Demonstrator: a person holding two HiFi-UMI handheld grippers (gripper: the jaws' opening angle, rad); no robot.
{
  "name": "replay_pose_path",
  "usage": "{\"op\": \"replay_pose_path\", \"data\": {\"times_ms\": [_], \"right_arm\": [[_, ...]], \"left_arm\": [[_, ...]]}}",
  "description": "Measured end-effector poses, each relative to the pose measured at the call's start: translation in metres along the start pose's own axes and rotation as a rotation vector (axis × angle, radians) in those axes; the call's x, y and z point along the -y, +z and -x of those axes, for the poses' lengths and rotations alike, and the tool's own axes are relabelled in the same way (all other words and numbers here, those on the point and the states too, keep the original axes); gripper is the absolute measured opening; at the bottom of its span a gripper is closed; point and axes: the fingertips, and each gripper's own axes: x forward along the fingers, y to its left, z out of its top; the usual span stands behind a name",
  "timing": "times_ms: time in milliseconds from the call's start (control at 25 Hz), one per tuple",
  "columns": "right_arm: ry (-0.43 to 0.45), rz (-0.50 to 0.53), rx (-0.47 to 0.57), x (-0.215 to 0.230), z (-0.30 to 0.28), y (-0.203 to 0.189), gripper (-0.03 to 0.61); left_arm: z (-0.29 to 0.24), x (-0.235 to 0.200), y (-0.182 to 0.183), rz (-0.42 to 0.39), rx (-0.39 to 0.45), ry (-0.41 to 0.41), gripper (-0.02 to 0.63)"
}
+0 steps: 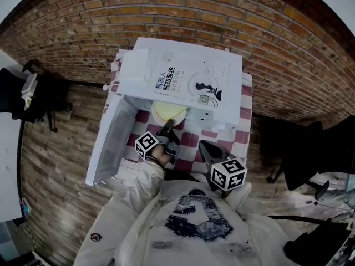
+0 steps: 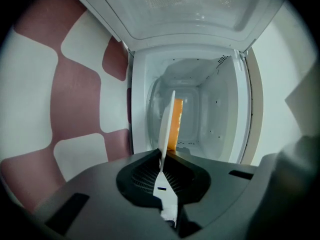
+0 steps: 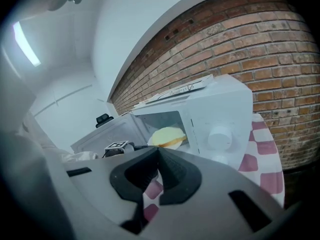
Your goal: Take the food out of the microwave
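Note:
A white microwave (image 1: 222, 107) stands on a red-and-white checked table (image 1: 243, 133), its door (image 1: 111, 140) swung open to the left. A white plate (image 1: 161, 117) carrying pale yellow food (image 1: 169, 111) sits at the oven's mouth. My left gripper (image 1: 167, 128) is shut on the plate's near rim. In the left gripper view the plate (image 2: 167, 121) shows edge-on between the jaws, with the orange-yellow food (image 2: 177, 124) behind it and the oven cavity (image 2: 210, 109) beyond. My right gripper (image 1: 207, 148) hangs back by the table's near edge, shut and empty; its view shows the food (image 3: 167, 136) in the microwave (image 3: 220, 114).
A printed booklet (image 1: 191, 79) lies on top of the microwave. A brick wall (image 1: 266, 21) runs behind the table. Black office chairs stand at the left (image 1: 33, 96) and the right (image 1: 308, 148) on the wooden floor. The open door blocks the table's left side.

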Motion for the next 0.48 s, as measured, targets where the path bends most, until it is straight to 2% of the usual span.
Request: {"op": "replay_pose_path", "data": {"times_ms": [480], "right_arm": [[0.055, 0.002, -0.010, -0.023, -0.007, -0.005, 0.014]], "left_arm": [[0.038, 0.015, -0.003, 0.003, 0.021, -0.018, 0.021]]}}
